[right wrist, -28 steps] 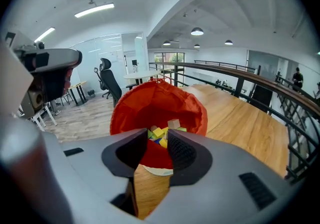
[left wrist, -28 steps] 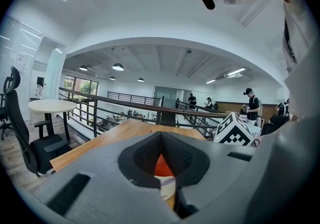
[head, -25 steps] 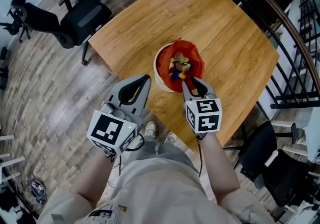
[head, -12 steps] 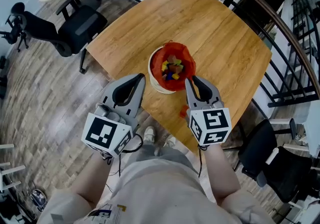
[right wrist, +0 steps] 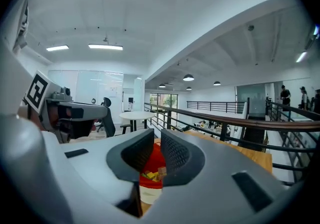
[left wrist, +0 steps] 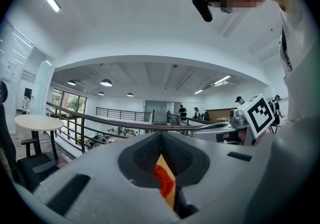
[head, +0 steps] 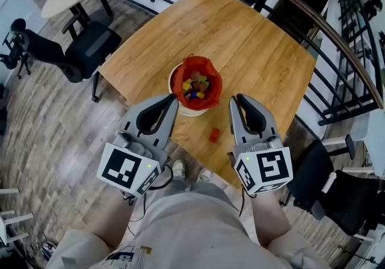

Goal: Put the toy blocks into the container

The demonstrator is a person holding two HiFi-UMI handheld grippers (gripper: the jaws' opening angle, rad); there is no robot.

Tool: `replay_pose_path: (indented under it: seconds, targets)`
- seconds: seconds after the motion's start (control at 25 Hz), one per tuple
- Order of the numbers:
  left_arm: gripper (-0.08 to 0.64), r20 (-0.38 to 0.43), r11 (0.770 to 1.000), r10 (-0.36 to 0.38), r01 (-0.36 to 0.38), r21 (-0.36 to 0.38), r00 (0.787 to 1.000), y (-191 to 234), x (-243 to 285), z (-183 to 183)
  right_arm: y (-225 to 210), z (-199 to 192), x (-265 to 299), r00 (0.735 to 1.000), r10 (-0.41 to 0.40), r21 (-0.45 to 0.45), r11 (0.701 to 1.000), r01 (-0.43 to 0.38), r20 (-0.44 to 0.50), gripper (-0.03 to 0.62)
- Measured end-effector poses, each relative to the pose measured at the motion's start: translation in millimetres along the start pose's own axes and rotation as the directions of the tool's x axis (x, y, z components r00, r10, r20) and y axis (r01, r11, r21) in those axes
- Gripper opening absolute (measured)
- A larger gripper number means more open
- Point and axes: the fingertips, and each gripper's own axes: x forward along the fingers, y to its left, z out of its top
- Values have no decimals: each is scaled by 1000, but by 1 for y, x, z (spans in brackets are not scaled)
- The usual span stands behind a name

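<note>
A: Over on the left, spotting the left gripper (head: 173,100): clamped shut, gripping nothing, pointing toward the container (head: 186,109).

B: Packed with toy blocks (head: 195,85), sitting on the table (head: 258,39), just ahead of both tips.

A: Lying loose toward the near edge, apart from the container: one red block (head: 214,135).

B: Further right, checking the right gripper (head: 236,99): just been closing, narrowed to a slit, holding nothing.
</note>
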Motion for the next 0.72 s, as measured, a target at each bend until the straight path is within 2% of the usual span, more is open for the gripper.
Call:
replay_pose_path:
  seconds: [0.36,0.52,0.64,0.72]
  targets:
    - [12,14,997,-79,78,20,997,-38,3,13,-4,24,-50,996,-30,-13,999,31,81,40]
    - [12,3,993,-114,113,21,994,-56,5,10,-9,27,-69,991,-54,9,999,54,120,38]
    - [12,-1,991,-132,132,17,991,-66,4,7,-14,20,-83,990,-79,26,997,76,116,37]
    - [12,-1,991,-137,137,9,991,-70,3,4,-17,14,-89,990,-97,5,995,97,101,37]
